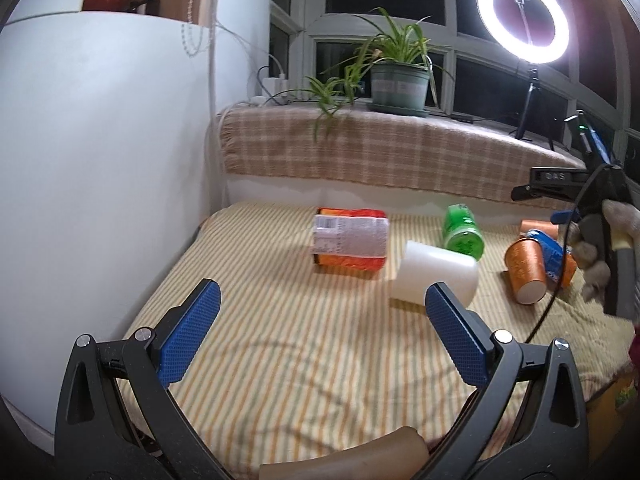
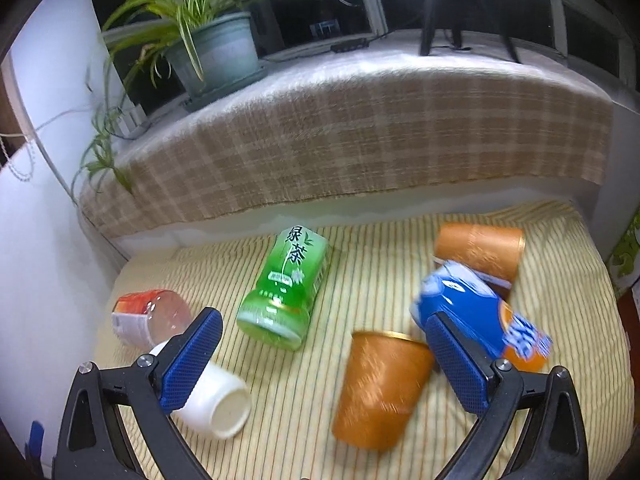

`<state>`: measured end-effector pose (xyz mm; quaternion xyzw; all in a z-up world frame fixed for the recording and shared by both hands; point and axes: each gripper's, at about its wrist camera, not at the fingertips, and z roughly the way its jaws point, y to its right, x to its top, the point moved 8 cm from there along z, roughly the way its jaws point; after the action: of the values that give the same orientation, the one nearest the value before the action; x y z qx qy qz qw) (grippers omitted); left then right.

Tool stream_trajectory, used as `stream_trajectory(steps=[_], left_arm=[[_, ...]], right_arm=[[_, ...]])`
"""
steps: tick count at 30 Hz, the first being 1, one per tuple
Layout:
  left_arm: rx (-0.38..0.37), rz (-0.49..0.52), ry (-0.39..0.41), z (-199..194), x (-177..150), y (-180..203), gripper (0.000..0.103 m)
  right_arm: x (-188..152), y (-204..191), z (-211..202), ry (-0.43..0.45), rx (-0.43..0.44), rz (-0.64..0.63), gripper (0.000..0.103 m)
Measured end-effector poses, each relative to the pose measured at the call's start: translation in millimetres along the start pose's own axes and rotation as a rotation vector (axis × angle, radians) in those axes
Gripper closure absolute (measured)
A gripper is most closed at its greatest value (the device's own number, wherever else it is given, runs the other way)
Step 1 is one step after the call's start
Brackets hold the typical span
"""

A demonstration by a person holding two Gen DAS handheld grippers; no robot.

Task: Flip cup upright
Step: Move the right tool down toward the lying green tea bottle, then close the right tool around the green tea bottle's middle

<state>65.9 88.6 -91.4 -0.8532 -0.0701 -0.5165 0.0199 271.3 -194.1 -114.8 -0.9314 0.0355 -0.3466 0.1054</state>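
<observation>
A white cup (image 1: 436, 278) lies on its side on the striped cloth, just beyond my open, empty left gripper (image 1: 320, 312); it also shows in the right wrist view (image 2: 216, 404). An orange cup (image 2: 382, 390) lies tilted between the fingers of my open right gripper (image 2: 324, 354), which hovers over it without touching. It shows in the left wrist view (image 1: 526, 274) too. A second orange cup (image 2: 480, 250) lies on its side farther back.
A green tea bottle (image 2: 286, 288), a blue and orange can (image 2: 480, 316) and an orange-labelled jar (image 1: 350, 242) lie on the striped cloth (image 1: 300, 360). A checked blanket ledge (image 2: 360, 140) with a potted plant (image 1: 398, 82) stands behind. A white wall (image 1: 100, 160) runs along the left.
</observation>
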Motion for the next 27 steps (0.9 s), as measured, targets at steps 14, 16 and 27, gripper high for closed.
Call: stream_trajectory(steps=[14, 16, 27], left_arm=[[0.039, -0.034, -0.027, 5.4, -6.8, -26.5, 0.000], [0.042, -0.036, -0.030, 6.6, -7.3, -28.2, 0.000], [0.050, -0.040, -0.034, 11.9, -8.6, -33.9, 0.000]], right_arm=[[12.6, -29.6, 96.5, -0.230, 0.001, 0.040, 0.012], [11.2, -31.3, 104.6, -0.255, 0.005, 0.060, 0.019], [3.7, -39.0, 135.7, -0.329, -0.024, 0.073, 0.020]])
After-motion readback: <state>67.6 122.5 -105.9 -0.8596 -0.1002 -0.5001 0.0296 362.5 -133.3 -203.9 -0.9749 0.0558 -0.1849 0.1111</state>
